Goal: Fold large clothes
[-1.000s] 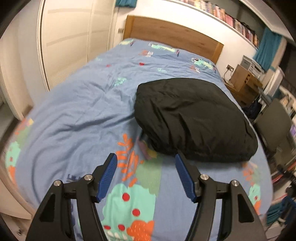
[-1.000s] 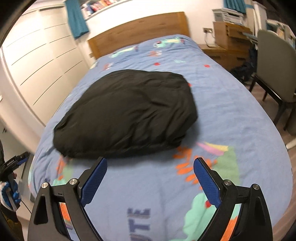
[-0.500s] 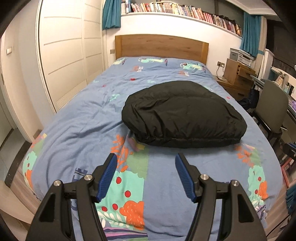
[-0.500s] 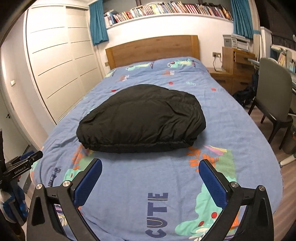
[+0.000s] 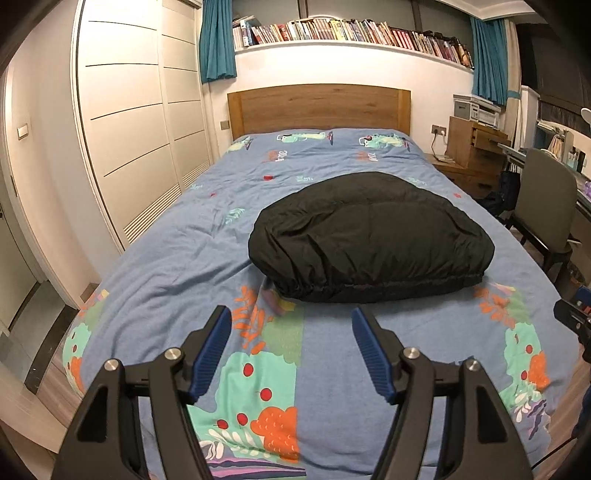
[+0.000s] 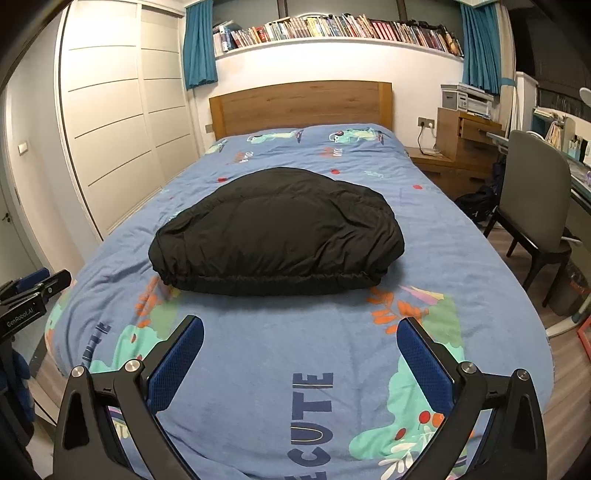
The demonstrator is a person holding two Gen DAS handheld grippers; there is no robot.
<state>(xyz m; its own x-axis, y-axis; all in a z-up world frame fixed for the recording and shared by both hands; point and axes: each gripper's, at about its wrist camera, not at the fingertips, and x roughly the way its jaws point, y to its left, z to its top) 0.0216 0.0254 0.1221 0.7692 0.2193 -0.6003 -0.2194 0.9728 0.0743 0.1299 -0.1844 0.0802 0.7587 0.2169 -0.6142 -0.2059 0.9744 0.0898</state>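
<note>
folded black jacket (image 5: 369,236) lies on the blue bedspread (image 5: 177,251); left hand-held gripper (image 5: 291,350) opening, right hand-held gripper (image 6: 300,354) released, both empty.

A home bedroom, bed (image 5: 177,258) with wooden headboard (image 5: 317,107), built-in wardrobe (image 5: 129,122), bookshelf (image 6: 332,31), teal curtains (image 5: 216,40), desk chair (image 6: 535,206)

Bedroom with a blue-covered bed

A wooden headboard (image 5: 318,106) backs the bed (image 5: 207,236); white wardrobe doors (image 5: 136,122) stand left, a bookshelf (image 5: 351,33) and teal curtains (image 5: 216,40) above, a grey chair (image 6: 535,199) right.
</note>
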